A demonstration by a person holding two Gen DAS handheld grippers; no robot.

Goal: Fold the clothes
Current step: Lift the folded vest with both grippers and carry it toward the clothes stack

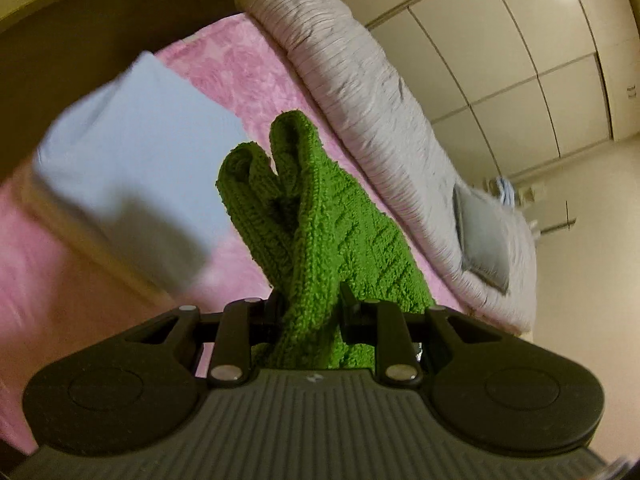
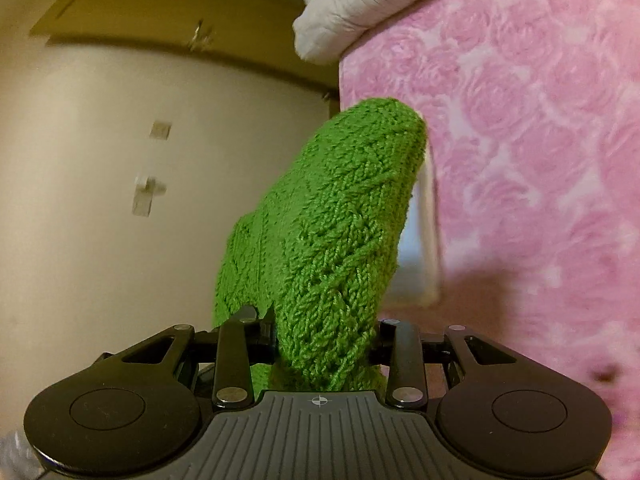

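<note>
A green knitted garment (image 1: 320, 232) fills the middle of the left wrist view. My left gripper (image 1: 310, 308) is shut on it, and the knit bunches up between the jaws and hangs forward over the bed. The same green knit (image 2: 336, 240) fills the middle of the right wrist view. My right gripper (image 2: 326, 336) is shut on it too, with the fabric standing up from the jaws. The fingertips of both grippers are hidden in the knit. The garment is lifted off the pink blanket (image 1: 240, 64).
A light blue folded cloth (image 1: 132, 160) lies on the pink blanket at the left. A grey rolled quilt (image 1: 360, 92) runs along the bed's far side, also in the right wrist view (image 2: 360, 4). Cream wardrobe doors (image 1: 500, 60) stand behind. Pink blanket (image 2: 540, 160) fills the right.
</note>
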